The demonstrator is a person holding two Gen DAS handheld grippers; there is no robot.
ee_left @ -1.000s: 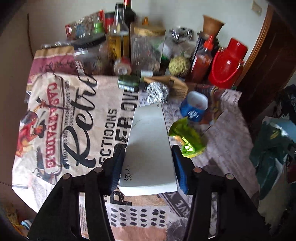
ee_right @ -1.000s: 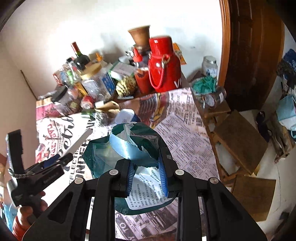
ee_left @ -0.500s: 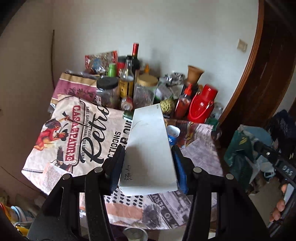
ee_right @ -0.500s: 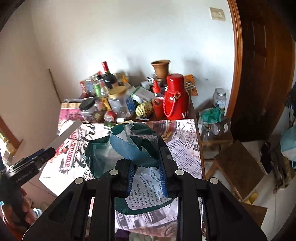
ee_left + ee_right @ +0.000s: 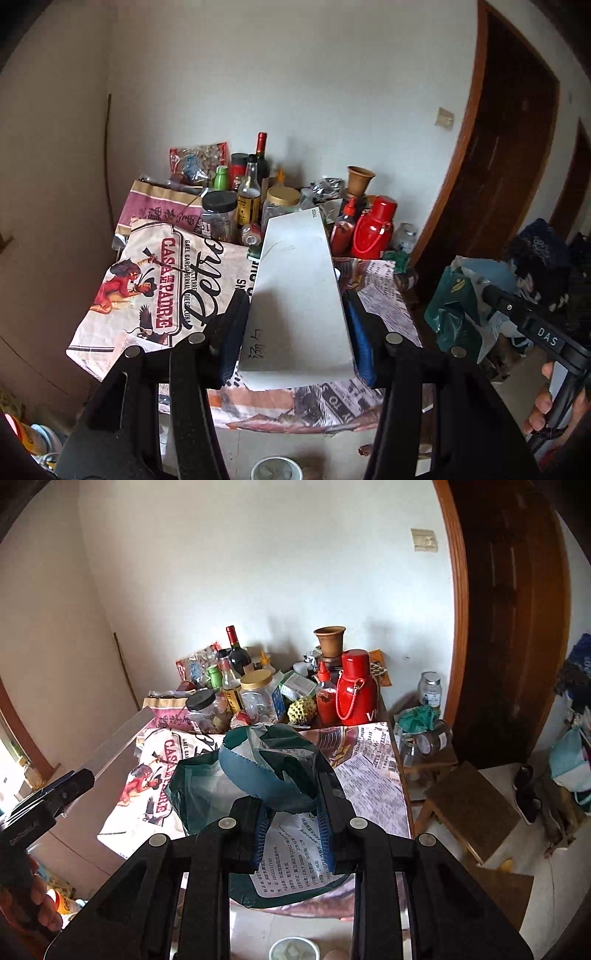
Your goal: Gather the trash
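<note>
Both grippers have pulled back and risen from the table (image 5: 384, 280), whose far edge is crowded with bottles and jars. Right gripper (image 5: 293, 834) clamps a green plastic bag (image 5: 258, 771) above the near edge; left gripper (image 5: 295, 332) grips a long white box (image 5: 295, 288) beside it.
</note>
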